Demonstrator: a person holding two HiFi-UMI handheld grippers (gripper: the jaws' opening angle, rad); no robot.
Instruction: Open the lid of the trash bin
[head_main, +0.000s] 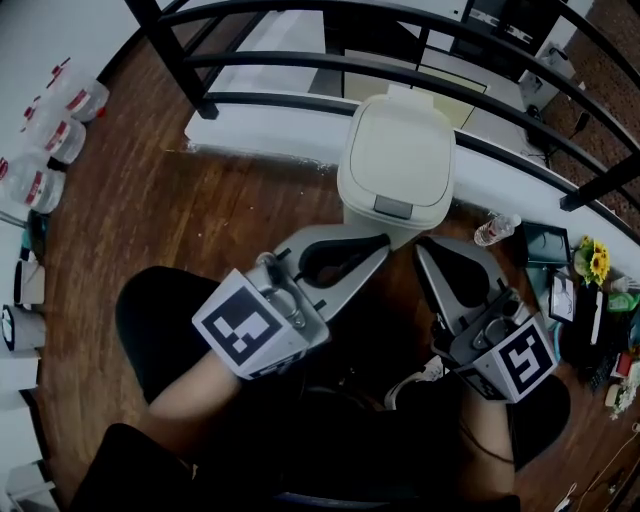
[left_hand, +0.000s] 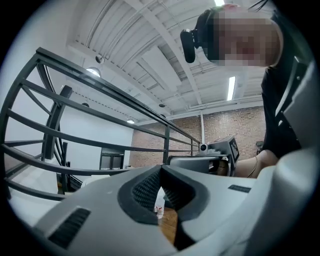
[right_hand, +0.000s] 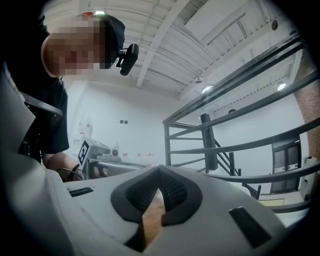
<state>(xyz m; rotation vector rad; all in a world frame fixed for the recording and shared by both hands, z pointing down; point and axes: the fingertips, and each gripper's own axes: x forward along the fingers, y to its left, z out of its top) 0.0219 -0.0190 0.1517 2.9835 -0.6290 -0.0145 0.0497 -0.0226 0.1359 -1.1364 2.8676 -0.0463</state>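
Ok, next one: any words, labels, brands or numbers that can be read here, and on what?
No text can be read in any view.
Left gripper cube, right gripper cube: square marker patterns, no letters.
Red-labelled bottles at the head view's left edge: too small to read.
Clear bottle beside the trash bin: label too small.
Small items at the right edge: print too small.

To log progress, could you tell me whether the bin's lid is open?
No, the lid lies flat and shut on the trash bin.
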